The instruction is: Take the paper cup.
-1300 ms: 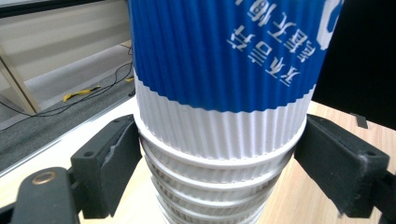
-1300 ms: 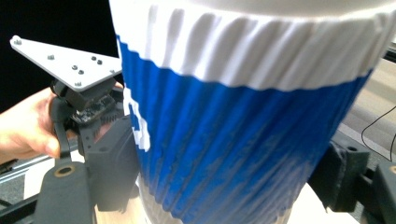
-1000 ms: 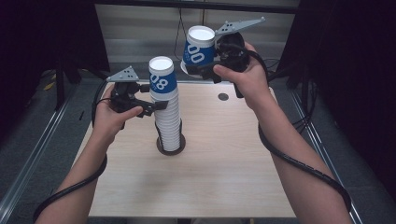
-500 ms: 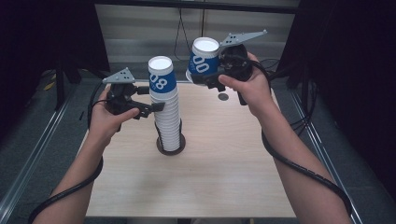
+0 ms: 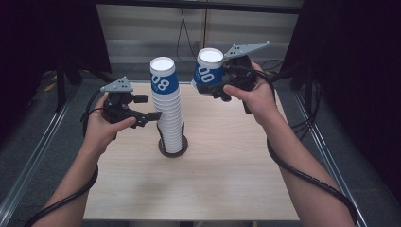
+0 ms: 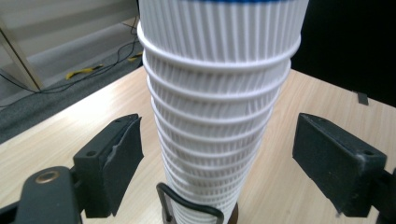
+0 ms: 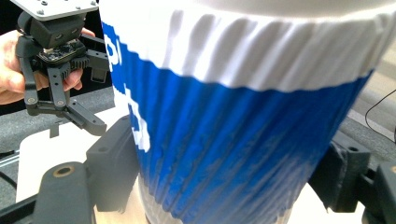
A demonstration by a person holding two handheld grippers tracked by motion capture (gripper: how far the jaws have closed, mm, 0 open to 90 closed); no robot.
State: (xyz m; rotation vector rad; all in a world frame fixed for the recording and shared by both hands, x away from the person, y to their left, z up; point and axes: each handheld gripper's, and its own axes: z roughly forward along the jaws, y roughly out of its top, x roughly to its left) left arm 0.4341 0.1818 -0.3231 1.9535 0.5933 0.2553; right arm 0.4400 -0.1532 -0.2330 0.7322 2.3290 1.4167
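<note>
A tall stack of white ribbed paper cups stands upside down in a dark ring holder at mid-table; its top cup has a blue band. My left gripper is at the stack's left side. Its jaws have just been opening and stand open, with the stack between the pads and a gap on each side. My right gripper is shut on a single blue-and-white cup, held upside down in the air right of the stack's top. That cup sits tight between both jaws.
The wooden table has metal rails along the floor on both sides. Cables trail from both grippers and lie on the floor behind. The left gripper and its hand show far off in the right gripper view.
My right hand has brought the single cup down and slightly toward the stack's top. The left hand has stayed beside the stack.
</note>
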